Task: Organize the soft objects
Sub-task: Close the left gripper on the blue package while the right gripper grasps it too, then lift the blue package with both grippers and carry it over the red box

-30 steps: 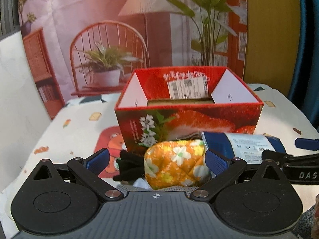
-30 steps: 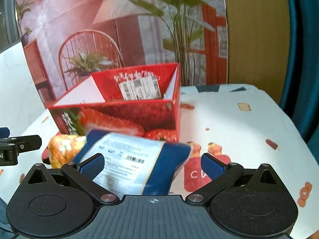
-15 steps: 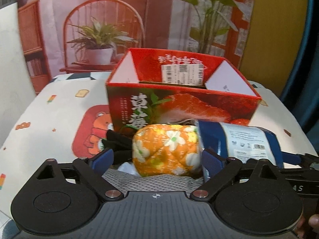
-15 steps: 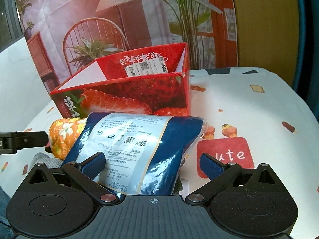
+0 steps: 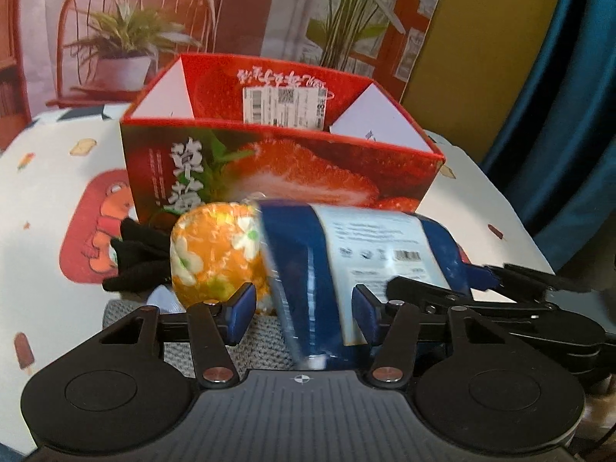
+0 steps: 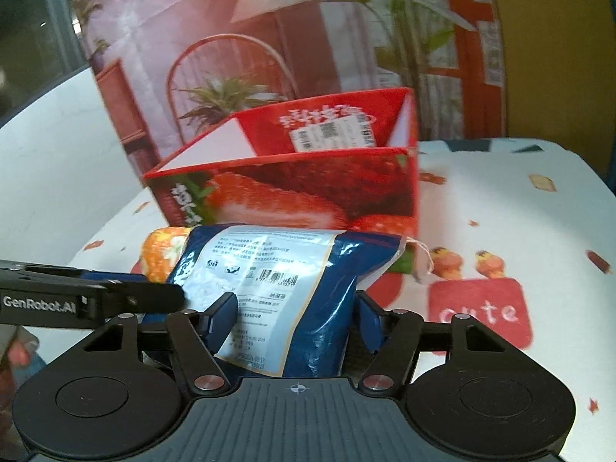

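Observation:
A soft blue packet with a white label [image 5: 346, 258] [image 6: 277, 281] lies in front of the red strawberry box [image 5: 277, 169] [image 6: 308, 188]. My left gripper [image 5: 304, 312] has its jaws narrowed and closed on the packet's near end. My right gripper [image 6: 292, 319] is also shut on the same packet from the right side. An orange flowered soft roll [image 5: 215, 246] [image 6: 161, 250] lies just left of the packet. Black fabric [image 5: 134, 258] lies left of the roll. A grey knitted piece [image 5: 261, 342] lies under the left gripper.
The box stands open-topped at mid-table on a white cloth with cartoon prints [image 6: 500, 231]. A printed backdrop [image 5: 154, 19] stands behind the table. A blue curtain [image 5: 569, 115] hangs at the right.
Both grippers have closed from wide open onto the blue packet. The left gripper has shifted right from the orange roll to the packet, and both views have moved closer.

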A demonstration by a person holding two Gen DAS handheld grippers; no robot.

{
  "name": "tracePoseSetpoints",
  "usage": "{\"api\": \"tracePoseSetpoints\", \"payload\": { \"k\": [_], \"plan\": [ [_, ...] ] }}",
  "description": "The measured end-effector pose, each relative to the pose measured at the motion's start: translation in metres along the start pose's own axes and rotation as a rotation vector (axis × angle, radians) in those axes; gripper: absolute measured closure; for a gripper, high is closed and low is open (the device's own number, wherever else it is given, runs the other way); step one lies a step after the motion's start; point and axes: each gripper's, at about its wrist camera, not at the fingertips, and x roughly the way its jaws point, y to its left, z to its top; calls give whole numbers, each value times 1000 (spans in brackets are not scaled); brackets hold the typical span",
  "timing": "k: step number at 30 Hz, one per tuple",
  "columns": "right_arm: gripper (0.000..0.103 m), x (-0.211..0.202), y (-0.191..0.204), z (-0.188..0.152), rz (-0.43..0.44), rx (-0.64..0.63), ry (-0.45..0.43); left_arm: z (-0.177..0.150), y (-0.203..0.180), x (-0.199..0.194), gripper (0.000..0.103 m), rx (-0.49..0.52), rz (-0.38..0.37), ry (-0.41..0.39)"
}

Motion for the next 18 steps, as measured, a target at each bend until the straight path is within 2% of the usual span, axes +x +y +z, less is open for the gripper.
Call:
{"api": "tracePoseSetpoints", "payload": {
  "k": [7, 12, 18],
  "plan": [
    [43, 15, 4, 2, 42, -29, 1, -8, 13, 3, 45, -67, -28, 10],
    [44, 9, 1, 0, 42, -13, 5, -10, 14, 3, 45, -70, -33, 16],
    [51, 0, -4, -4, 58, 27, 12, -12, 17, 6, 45, -77, -38, 10]
  ]
}}
